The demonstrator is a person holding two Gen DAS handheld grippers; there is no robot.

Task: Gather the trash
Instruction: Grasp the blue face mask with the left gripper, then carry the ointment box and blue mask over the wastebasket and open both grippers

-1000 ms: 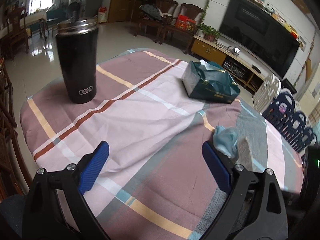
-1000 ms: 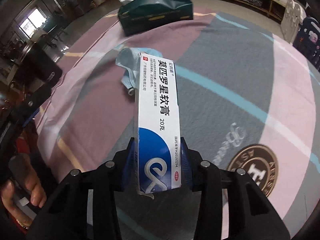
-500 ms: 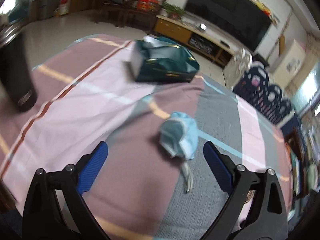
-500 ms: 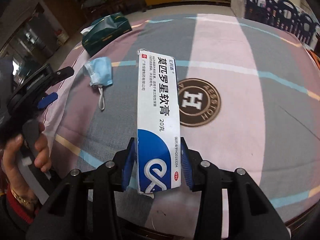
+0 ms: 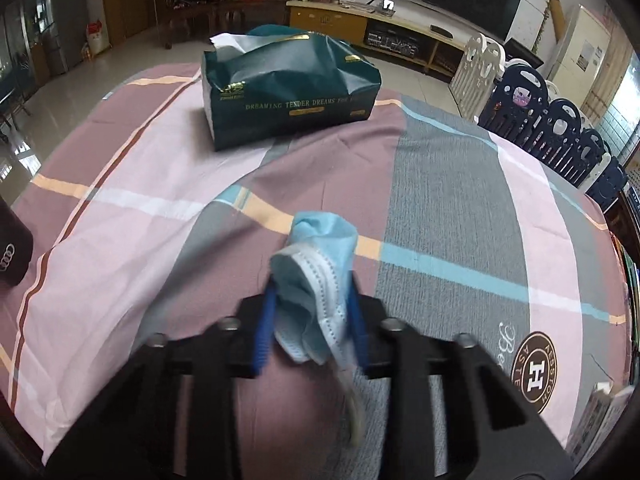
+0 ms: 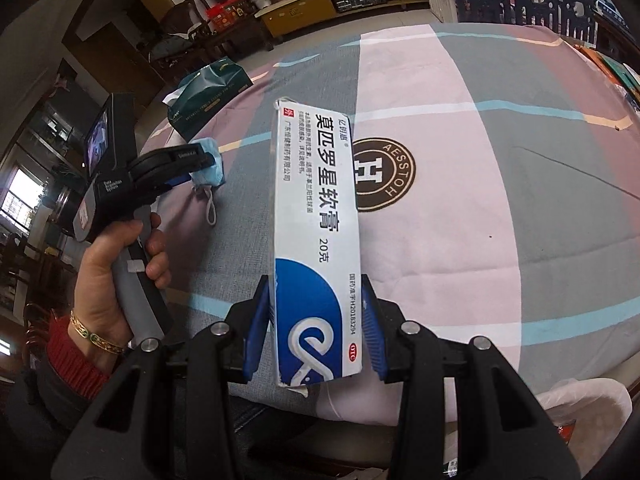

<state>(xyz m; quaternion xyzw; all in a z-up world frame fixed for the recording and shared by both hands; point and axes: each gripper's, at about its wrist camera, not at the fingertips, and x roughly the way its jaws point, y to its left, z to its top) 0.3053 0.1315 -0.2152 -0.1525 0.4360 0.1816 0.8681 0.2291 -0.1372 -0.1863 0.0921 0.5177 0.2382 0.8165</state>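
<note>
A crumpled light-blue face mask [image 5: 320,248] lies on the checked tablecloth [image 5: 460,200]. My left gripper [image 5: 311,292] is over it, its jaws closing, and both blue pads press the mask's sides; an ear loop trails below. In the right wrist view the left gripper [image 6: 192,164] is held by a hand at the left, with the mask [image 6: 210,164] at its tips. My right gripper [image 6: 315,284] is shut on a long white and blue ointment box [image 6: 316,184], held upright above the cloth.
A dark green tissue pack [image 5: 288,92] sits at the far side of the table. A black tumbler [image 5: 12,248] stands at the left edge. Dark blue chairs [image 5: 560,132] line the right side. A white plastic bag [image 6: 584,404] shows below the table's near edge.
My left gripper swung right from the tumbler to the mask, dropped onto it, and its wide jaws closed on it. The right gripper carried the box to the right across the table.
</note>
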